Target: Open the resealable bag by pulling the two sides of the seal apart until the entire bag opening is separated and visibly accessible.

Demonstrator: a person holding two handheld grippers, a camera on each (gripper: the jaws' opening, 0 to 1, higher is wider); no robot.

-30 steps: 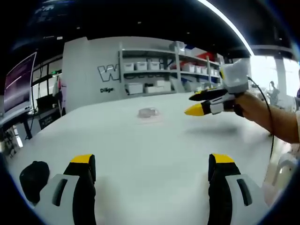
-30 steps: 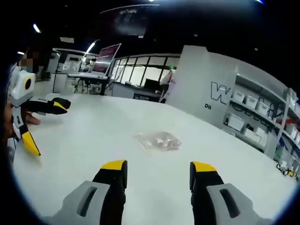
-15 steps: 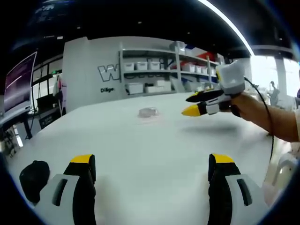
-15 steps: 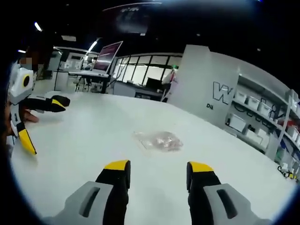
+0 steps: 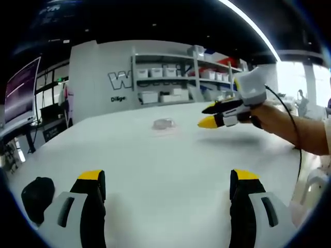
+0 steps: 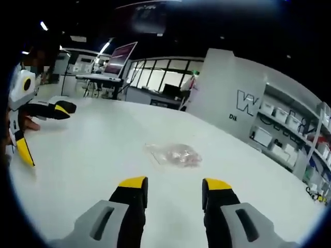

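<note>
Fingers on the left gripper [image 5: 168, 188] and right gripper [image 6: 174, 192] are both spread wide with nothing in them, and the clear resealable bag [image 6: 173, 154] lying flat mid-table [image 6: 93, 155] looks light, floppy and slippery, so pinching each seal lip seems best.

Both views are showing a bright scene under a dark ceiling. In the left gripper view a long ceiling light strip [image 5: 256, 28] is shining, and strong daylight from the windows [image 5: 297, 77] is washing out that side. The white counter [image 5: 165, 160] is reflecting the light evenly, with a soft shadow [image 5: 243, 139] lying under the right gripper [image 5: 206, 115]. The fisheye lens is bending the shelves [image 6: 289, 134] near the edges. The clear bag [image 6: 173, 154] is looking soft and low in detail.
</note>
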